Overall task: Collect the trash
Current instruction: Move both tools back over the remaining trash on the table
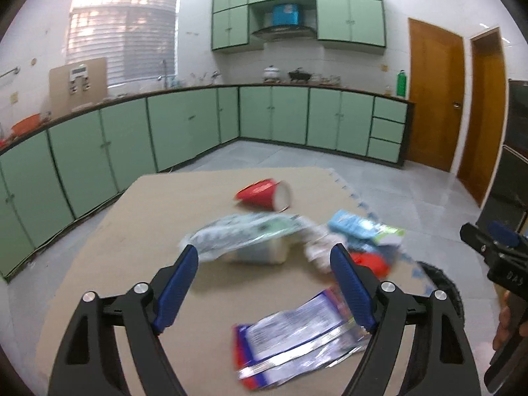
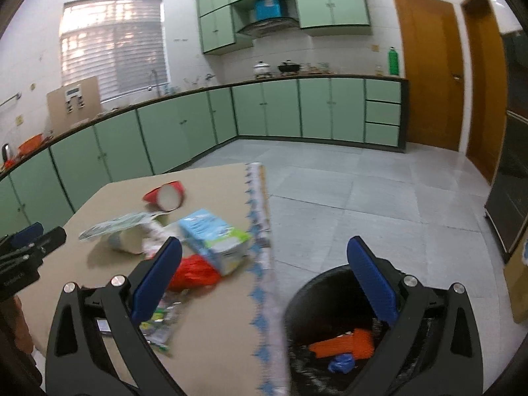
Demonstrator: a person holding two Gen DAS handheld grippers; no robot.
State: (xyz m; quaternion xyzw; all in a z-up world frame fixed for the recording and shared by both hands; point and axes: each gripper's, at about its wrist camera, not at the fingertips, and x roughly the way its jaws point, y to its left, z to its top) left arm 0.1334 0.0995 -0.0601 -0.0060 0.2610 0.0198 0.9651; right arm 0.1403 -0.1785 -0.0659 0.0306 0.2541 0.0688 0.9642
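Trash lies on a tan table (image 1: 138, 231): a tipped red cup (image 1: 264, 194), a green-white wrapper over a white tub (image 1: 244, 237), a blue-green tissue pack (image 1: 363, 227), a red crumpled bag (image 1: 369, 262) and a silver-blue foil wrapper (image 1: 297, 336). My left gripper (image 1: 264, 264) is open and empty above the foil wrapper. My right gripper (image 2: 264, 254) is open and empty over the table's right edge, beside a black bin (image 2: 333, 297) that holds orange and blue trash (image 2: 346, 343). The red cup (image 2: 166, 194), tissue pack (image 2: 214, 237) and red bag (image 2: 191, 272) also show in the right wrist view.
Green cabinets (image 1: 165, 125) line the far walls and two wooden doors (image 1: 432, 95) stand at the right. Grey tiled floor (image 2: 363, 198) lies right of the table. A dark cabinet (image 2: 508, 198) stands at the far right.
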